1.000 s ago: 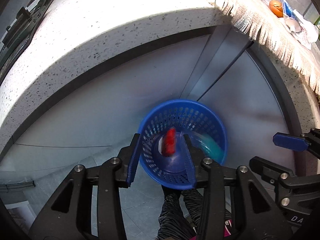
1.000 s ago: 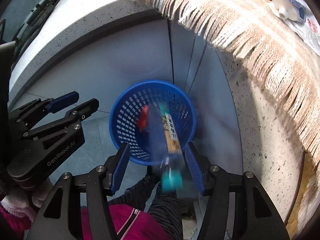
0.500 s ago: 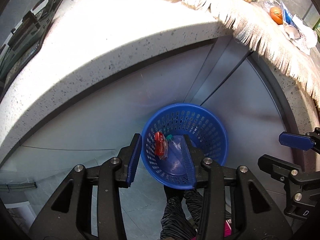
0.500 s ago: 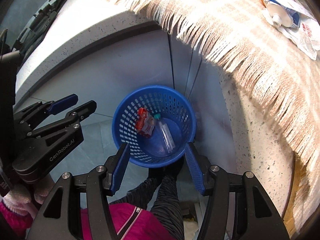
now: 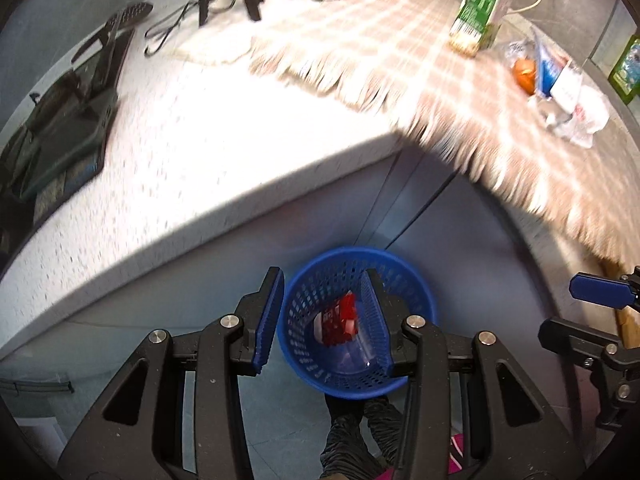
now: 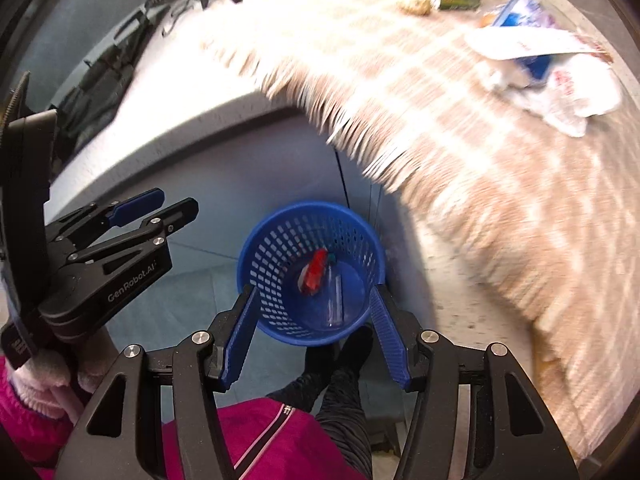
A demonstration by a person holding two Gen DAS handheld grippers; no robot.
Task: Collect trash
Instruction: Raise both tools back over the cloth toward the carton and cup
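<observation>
**Both grippers empty above the bin, more trash waiting on the cloth**

Speckled white counter (image 5: 192, 168) curves across the room, with a fringed checked cloth (image 6: 460, 152) draped over its right end and hanging past the edge.

Down by the person's feet, the left hand-held gripper (image 5: 324, 320) hangs over the blue basket (image 6: 276, 240) on the floor; its jaws are opening, about half apart, with nothing between them. The right hand-held gripper (image 6: 312, 336) sits just beside it, jaws roughly half spread and likewise empty. Inside the basket lie a red wrapper (image 6: 314, 276) and a clear plastic piece (image 6: 338, 300), so part of the collecting looks done.

Further out, on the cloth, there is a crumpled white plastic bag (image 6: 568, 92) with a blue packet (image 5: 546, 70) and an orange round thing (image 5: 525, 73) beside it, and a green-and-white carton (image 5: 478, 16) standing upright behind them.

To my eye the step in hand is going back up for the next piece. Doing it well means clearing the counter edge and the fringe first, then coming down on the bag with jaws wide, pinching a raised fold rather than the cloth beneath. The carton could tip if brushed.
</observation>
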